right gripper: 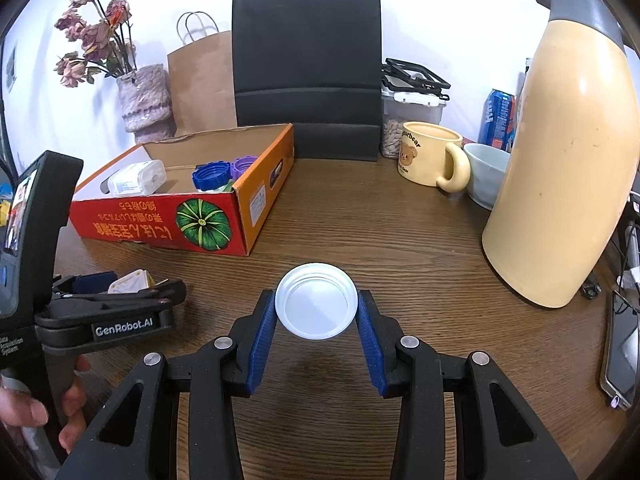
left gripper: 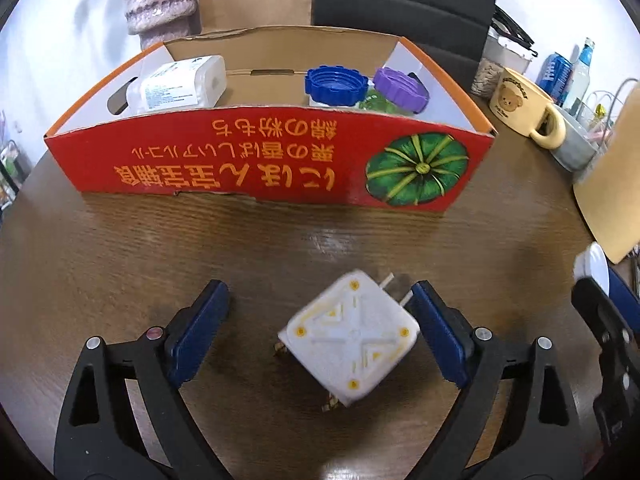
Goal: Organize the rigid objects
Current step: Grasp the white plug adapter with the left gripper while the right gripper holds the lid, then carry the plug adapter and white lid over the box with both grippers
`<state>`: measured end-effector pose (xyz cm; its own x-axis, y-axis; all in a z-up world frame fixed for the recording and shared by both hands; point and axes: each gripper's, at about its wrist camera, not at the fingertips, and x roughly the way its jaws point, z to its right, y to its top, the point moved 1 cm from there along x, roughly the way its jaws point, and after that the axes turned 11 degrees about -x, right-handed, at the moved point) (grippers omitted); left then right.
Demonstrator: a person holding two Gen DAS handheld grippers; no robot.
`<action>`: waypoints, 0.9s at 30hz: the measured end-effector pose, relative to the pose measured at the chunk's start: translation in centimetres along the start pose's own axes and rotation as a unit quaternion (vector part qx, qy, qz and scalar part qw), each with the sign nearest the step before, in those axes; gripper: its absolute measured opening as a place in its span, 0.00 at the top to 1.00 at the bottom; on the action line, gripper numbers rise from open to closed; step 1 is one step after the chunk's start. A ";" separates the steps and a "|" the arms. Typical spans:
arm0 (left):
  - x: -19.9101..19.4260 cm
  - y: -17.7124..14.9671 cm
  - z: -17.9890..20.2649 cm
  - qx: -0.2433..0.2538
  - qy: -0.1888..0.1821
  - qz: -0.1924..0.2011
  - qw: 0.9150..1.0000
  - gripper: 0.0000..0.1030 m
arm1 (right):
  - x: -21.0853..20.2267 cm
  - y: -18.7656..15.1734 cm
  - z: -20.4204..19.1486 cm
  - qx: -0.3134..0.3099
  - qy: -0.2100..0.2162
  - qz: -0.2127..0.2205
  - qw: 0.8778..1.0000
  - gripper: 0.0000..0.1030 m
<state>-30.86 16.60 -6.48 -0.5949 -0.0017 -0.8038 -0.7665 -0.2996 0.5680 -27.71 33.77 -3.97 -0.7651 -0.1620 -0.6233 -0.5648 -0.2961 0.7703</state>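
- The left gripper (left gripper: 320,304) has its jaws spread wide apart, gripping nothing; the right gripper (right gripper: 316,312) has its jaws closed against both sides of a white round lid (right gripper: 316,306).
- The worktop (left gripper: 120,248), dark wood grain, lies under both sets of jaws.
- A cream thermos jug (right gripper: 560,152) stands ahead of the right jaws and to their right.
- A red and orange cardboard box (left gripper: 256,156) sits straight ahead of the left jaws, open at the top, a pumpkin printed on its near wall.
- Inside the box, ahead-left of the left jaws, lies a white container (left gripper: 180,86); ahead-right stand 2 jars, 1 with a blue cap (left gripper: 336,84), 1 with a purple cap (left gripper: 400,86).
- A cream bear mug (right gripper: 432,156) rests ahead-right of the right jaws, just beside a pale bowl (right gripper: 486,174).
- A white plug adapter (left gripper: 350,336) lies on the worktop between the left jaws, nearer the right one; whether they touch is unclear, and the adapter is blurred.
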 end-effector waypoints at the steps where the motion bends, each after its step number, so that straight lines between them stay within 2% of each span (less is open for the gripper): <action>1: -0.2 -0.2 0.0 0.002 -0.001 0.000 1.000 0.13 | 0.0 0.0 0.0 0.000 0.001 0.000 1.000 0.57; 4: -0.5 -0.7 0.1 0.007 -0.008 0.000 1.000 0.14 | 0.0 -0.1 -0.1 -0.001 0.004 0.000 1.000 0.57; 6: -0.6 -0.7 0.3 0.014 -0.007 0.005 1.000 0.30 | 0.0 -0.1 -0.1 -0.001 0.004 -0.001 1.000 0.57; 7: -0.8 -0.8 0.3 0.015 -0.012 0.008 1.000 0.44 | 0.0 -0.1 -0.1 -0.002 0.005 -0.001 1.000 0.57; 8: -1.0 -0.8 0.4 0.017 -0.017 0.010 1.000 0.47 | 0.0 -0.1 -0.2 -0.002 0.005 -0.001 1.000 0.57; 16: -1.7 -0.8 0.4 0.028 -0.034 0.011 0.999 0.47 | -0.2 -0.1 -0.4 -0.006 0.001 0.000 1.000 0.57; 27: -5.5 1.2 -1.8 0.017 -0.048 0.073 0.996 0.47 | -0.9 0.9 -2.0 -0.017 -0.001 0.019 1.000 0.57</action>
<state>-28.07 14.51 -1.70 -0.7203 0.0480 -0.6920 -0.6763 -0.2699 0.6854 -26.93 31.79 -3.03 -0.7865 -0.1719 -0.5933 -0.5241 -0.3225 0.7882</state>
